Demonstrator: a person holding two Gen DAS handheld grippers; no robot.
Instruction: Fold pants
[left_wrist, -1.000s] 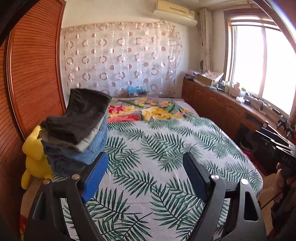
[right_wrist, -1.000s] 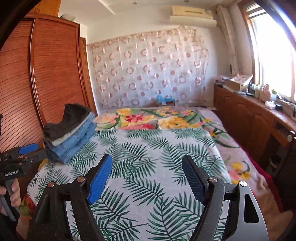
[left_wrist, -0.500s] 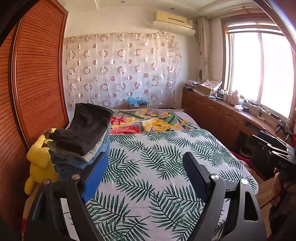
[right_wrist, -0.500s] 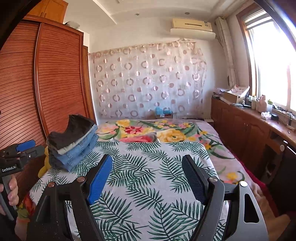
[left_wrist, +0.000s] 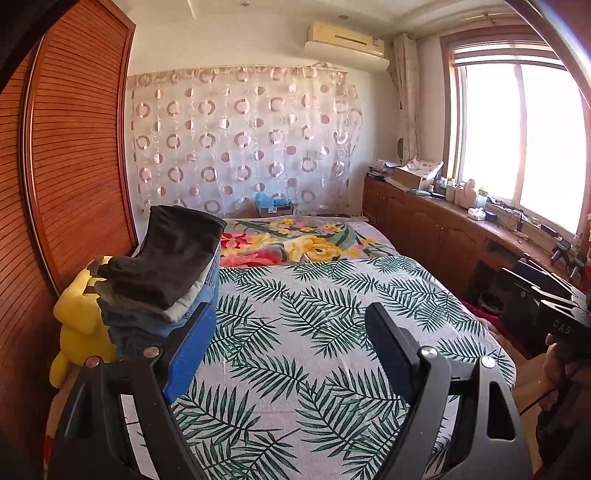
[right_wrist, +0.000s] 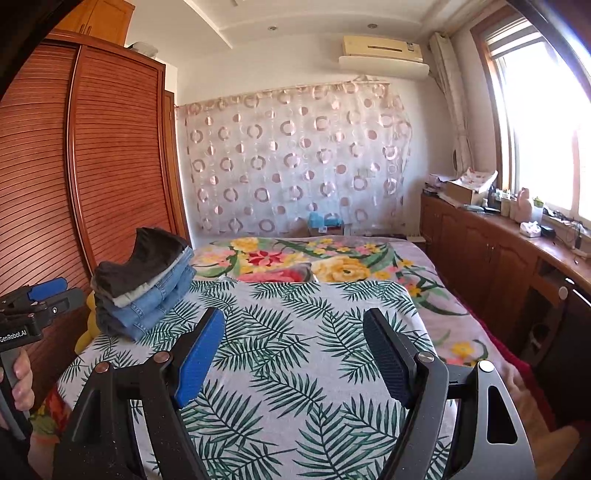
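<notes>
**Folded pants, stacked: bed otherwise bare**

Stage: seemingly at or near the end. Stack of folded pants (left_wrist: 162, 280) resting at the left edge of the bed (left_wrist: 332, 332), beside the wardrobe (left_wrist: 74, 166); no unfolded garment in either view.

Stack: dark charcoal pair on top, soft and matte, far end curling upward; pale grey layer beneath; blue denim under that, stiff, seams visible; dark bundle at the bottom. Leaning slightly, edges uneven.

Bedcover: thin woven cloth, green palm-leaf print, lying flat. Floral blanket (right_wrist: 295, 262) beyond. Yellow plush toy (left_wrist: 77, 325) wedged behind the stack.

Left gripper (left_wrist: 291, 350): fingers wide, holding nothing. Right gripper (right_wrist: 293, 354): fingers wide, holding nothing.
</notes>
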